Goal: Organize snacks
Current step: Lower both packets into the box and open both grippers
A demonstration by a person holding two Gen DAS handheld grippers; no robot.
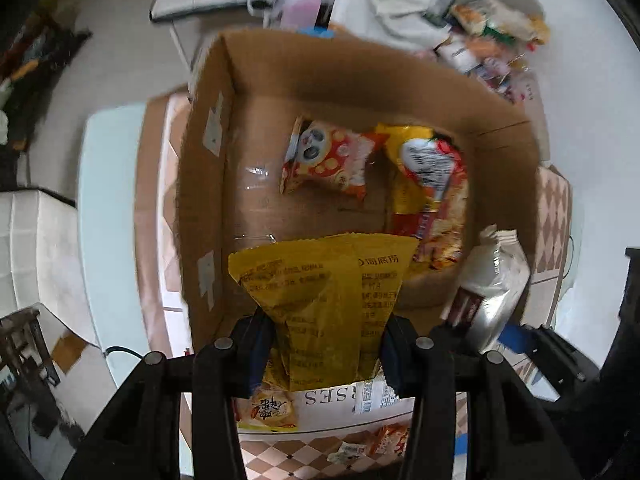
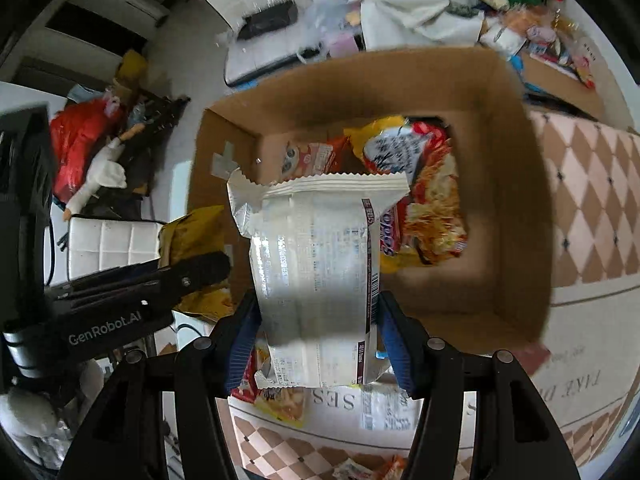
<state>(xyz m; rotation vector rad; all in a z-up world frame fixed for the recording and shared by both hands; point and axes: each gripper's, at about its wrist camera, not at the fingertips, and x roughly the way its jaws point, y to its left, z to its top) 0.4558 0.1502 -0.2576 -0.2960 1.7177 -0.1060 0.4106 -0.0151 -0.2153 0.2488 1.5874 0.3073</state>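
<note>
Through my left wrist camera, my left gripper (image 1: 326,344) has its jaws pinching a yellow snack bag (image 1: 320,300) across its lower half, and the bag hangs just over the near edge of the open cardboard box (image 1: 208,184). Down in the box there's already a red panda-print packet (image 1: 324,160) and a red and yellow noodle pack (image 1: 432,188) lying flat on the bottom, just beside each other. Off to the right the silver-white packet (image 1: 494,280) pokes into view too. The yellow bag looks light and crinkly, mostly air I'd guess, so squeezing the middle works but it'll crumple, and the sealed edge would be the firmer spot to grab. Over to the right wrist camera: my right gripper (image 2: 318,340) has its jaws closed on the silver-white packet (image 2: 316,264), held by its side edges with the crimped top seal pointing at the box (image 2: 520,208). The foil looks slick and a bit stiffer than the yellow one, so I reckon side pressure holds it fine unless it slides. The left gripper (image 2: 196,272) shows at the left with its yellow bag (image 2: 192,236). More loose snacks sit on the checkered surface (image 2: 592,200) beneath my jaws.
</note>
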